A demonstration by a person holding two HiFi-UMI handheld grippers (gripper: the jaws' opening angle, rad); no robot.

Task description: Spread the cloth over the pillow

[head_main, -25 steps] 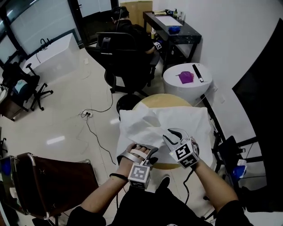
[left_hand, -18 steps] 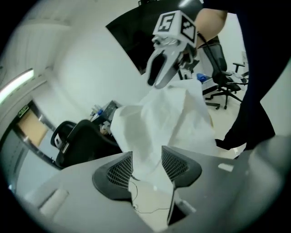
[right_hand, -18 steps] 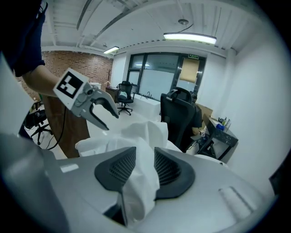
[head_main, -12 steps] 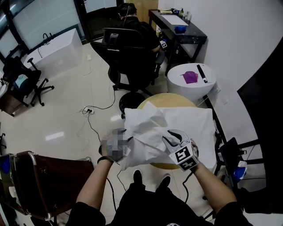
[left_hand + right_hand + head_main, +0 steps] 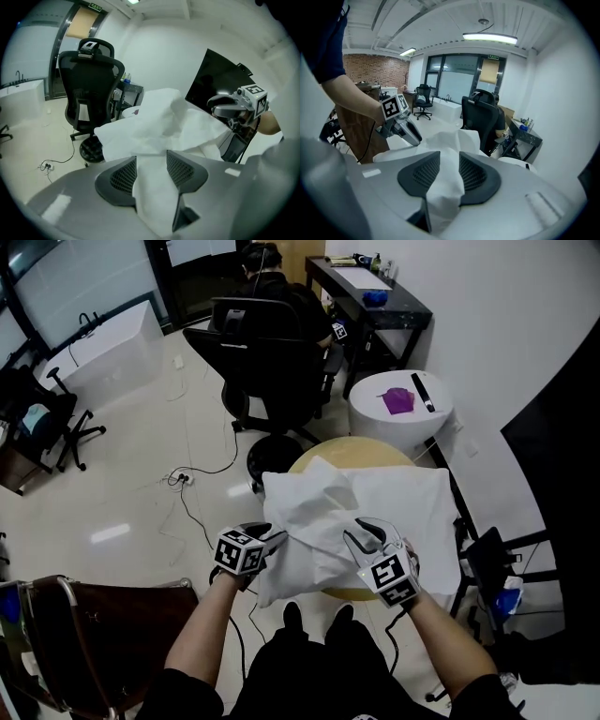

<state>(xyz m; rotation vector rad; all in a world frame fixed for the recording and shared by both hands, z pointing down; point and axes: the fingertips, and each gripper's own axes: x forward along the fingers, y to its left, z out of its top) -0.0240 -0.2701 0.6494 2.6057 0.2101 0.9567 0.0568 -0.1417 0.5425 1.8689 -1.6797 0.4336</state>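
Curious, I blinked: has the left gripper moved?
Yes. The left gripper slid left along the pillow's near edge to its left corner; its jaws have just been closing on the cloth.

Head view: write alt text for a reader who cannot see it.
Seen from above, the left gripper and right gripper each pinch the near edge of a rumpled white cloth lying on a pillow on a round table; the left jaws have just been closing on it. A chair stands beyond.

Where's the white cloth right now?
In the head view the white cloth lies bunched over the near left of the pillow on the round table, clamped by the right gripper and by the left gripper, whose jaws have just been closing.
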